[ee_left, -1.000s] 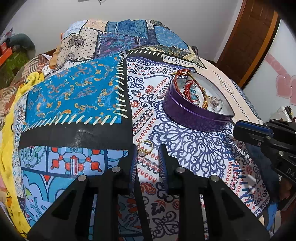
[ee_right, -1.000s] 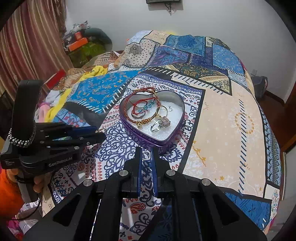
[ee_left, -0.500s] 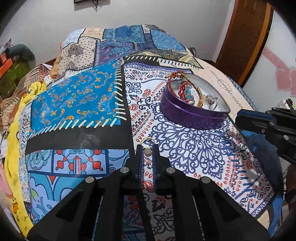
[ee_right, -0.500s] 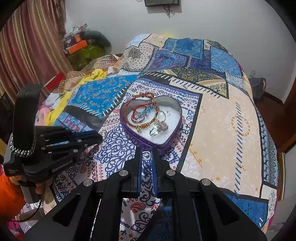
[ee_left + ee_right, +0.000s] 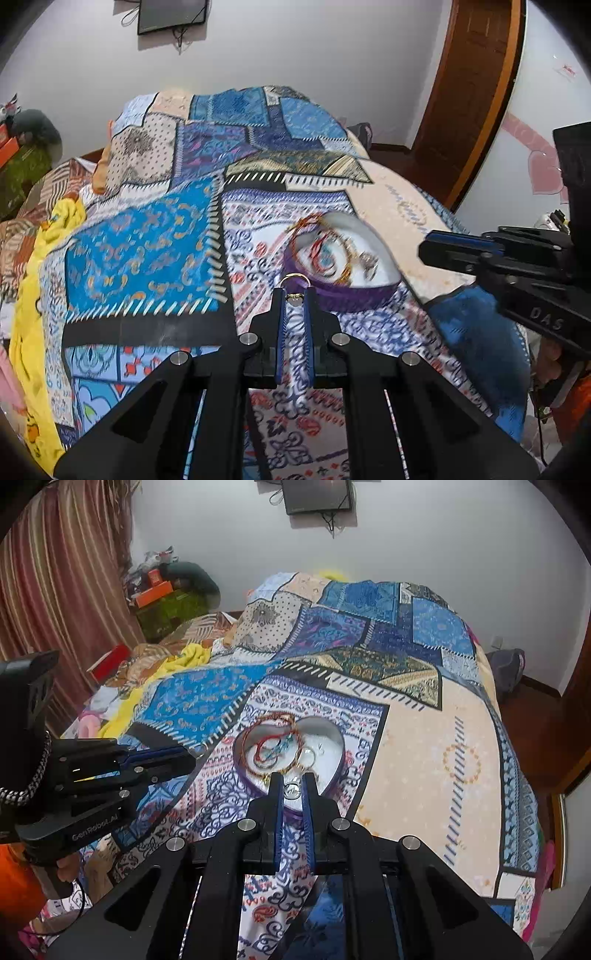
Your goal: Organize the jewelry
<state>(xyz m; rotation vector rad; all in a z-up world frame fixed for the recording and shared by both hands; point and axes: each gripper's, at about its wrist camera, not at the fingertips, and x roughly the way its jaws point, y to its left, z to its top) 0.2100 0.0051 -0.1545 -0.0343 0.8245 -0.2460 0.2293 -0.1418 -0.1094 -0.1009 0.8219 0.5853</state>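
A purple heart-shaped tin (image 5: 354, 293) (image 5: 334, 782) sits on the patterned bedspread and holds red and gold bracelets (image 5: 271, 749) and rings. My left gripper (image 5: 294, 295) is shut on a small gold ring (image 5: 294, 281) and holds it raised above the bedspread, just short of the tin's near wall. It shows in the right wrist view (image 5: 184, 755) at the left. My right gripper (image 5: 293, 781) is shut, with a small silvery ring (image 5: 291, 789) between its tips, over the tin's near edge. It shows in the left wrist view (image 5: 432, 245) at the right.
The bedspread (image 5: 424, 760) covers the whole bed. A yellow cloth (image 5: 40, 251) and clutter lie along the left side. A striped curtain (image 5: 55, 572) hangs at the left. A wooden door (image 5: 476, 85) stands at the right. A wall screen (image 5: 317, 494) hangs at the back.
My left gripper closed on the gold ring lying on the bedspread, lifted it and moved toward the tin. My right gripper stayed shut and rose a little.
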